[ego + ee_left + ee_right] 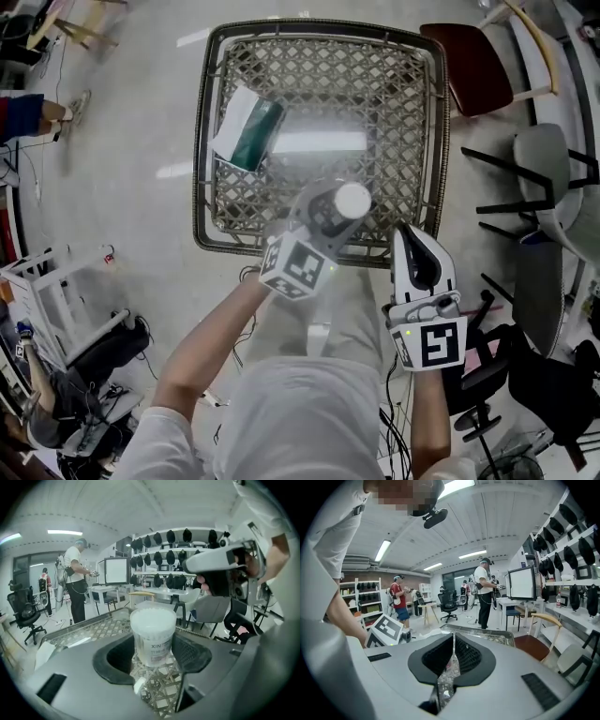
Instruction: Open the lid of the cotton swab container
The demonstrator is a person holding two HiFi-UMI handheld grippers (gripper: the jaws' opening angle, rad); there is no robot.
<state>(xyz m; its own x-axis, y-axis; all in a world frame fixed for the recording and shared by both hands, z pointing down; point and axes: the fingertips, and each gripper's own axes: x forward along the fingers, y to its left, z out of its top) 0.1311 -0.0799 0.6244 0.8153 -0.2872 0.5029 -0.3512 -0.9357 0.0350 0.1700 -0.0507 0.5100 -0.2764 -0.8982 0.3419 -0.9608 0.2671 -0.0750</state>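
Observation:
The cotton swab container (153, 637) is a clear round tub with a white top (352, 200), full of white swabs. It stands upright between the jaws of my left gripper (152, 654), which is shut on its sides. In the head view the left gripper (330, 214) holds it over the near edge of the wicker table (319, 84). My right gripper (413, 242) hangs to the right of it, apart from the container. The right gripper (452, 656) is shut, with nothing between its jaws. The right gripper's white body (220, 559) shows at the upper right of the left gripper view.
A green-and-white pack (248, 127) lies on the table's far left part. A dark red chair (478, 66) and grey chairs (553, 169) stand to the right. Cables and a white rack (56, 291) are on the floor at left. People stand farther off in the room (485, 592).

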